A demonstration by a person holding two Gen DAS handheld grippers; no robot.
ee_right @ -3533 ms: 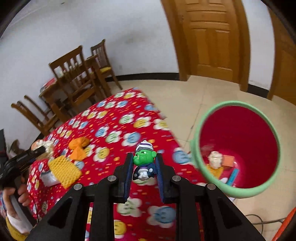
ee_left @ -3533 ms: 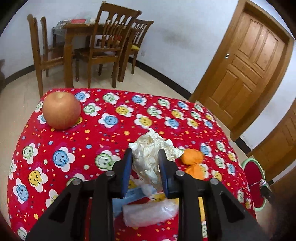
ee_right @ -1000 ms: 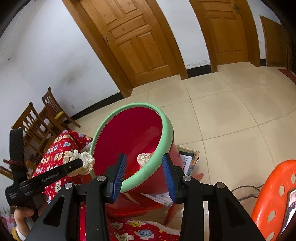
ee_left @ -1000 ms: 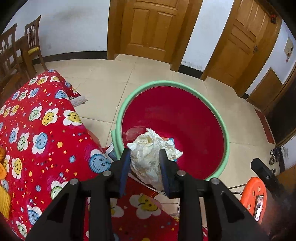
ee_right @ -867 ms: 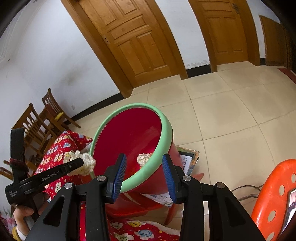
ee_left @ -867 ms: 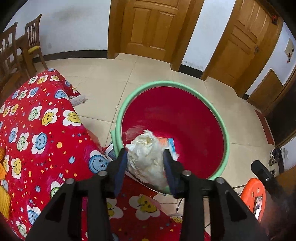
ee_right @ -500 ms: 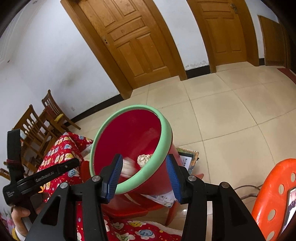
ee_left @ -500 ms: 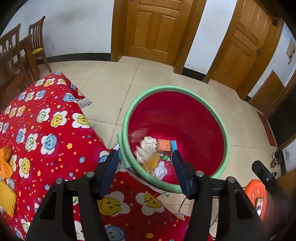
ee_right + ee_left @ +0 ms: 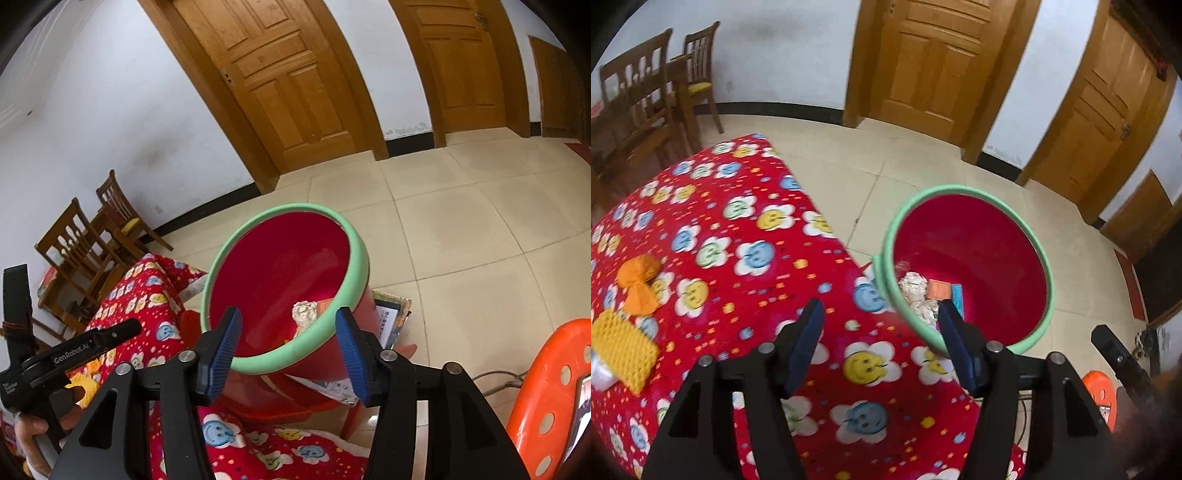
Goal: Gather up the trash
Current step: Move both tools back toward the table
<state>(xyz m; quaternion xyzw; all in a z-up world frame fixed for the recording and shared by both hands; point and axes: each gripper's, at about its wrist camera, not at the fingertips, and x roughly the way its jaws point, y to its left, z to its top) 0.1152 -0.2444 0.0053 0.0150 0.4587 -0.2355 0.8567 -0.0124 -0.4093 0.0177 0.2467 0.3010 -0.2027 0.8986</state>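
A red bucket with a green rim (image 9: 960, 190) stands on the floor beside the table; crumpled white paper (image 9: 912, 284) and an orange card (image 9: 938, 290) lie inside it. My left gripper (image 9: 879, 310) hovers over the table's corner next to the bucket, its jaws opening with nothing between them. The right wrist view shows the same bucket rim (image 9: 295, 208) and the paper (image 9: 304, 314) from the other side. My right gripper (image 9: 288, 317) hangs above the near rim, jaws opening, also with nothing between them.
The table's red smiley cloth (image 9: 738, 221) carries an orange bow (image 9: 639, 280), a yellow knitted square (image 9: 622, 350) and clear plastic (image 9: 598, 373) at the left edge. An orange stool (image 9: 546, 387) and a booklet (image 9: 388, 317) sit near the bucket. Wooden chairs (image 9: 646, 110) stand behind.
The left gripper let go of the crumpled paper, which dropped into the bucket, then swung back toward the table. Both grippers' jaws have spread wider. The right gripper stayed over the bucket.
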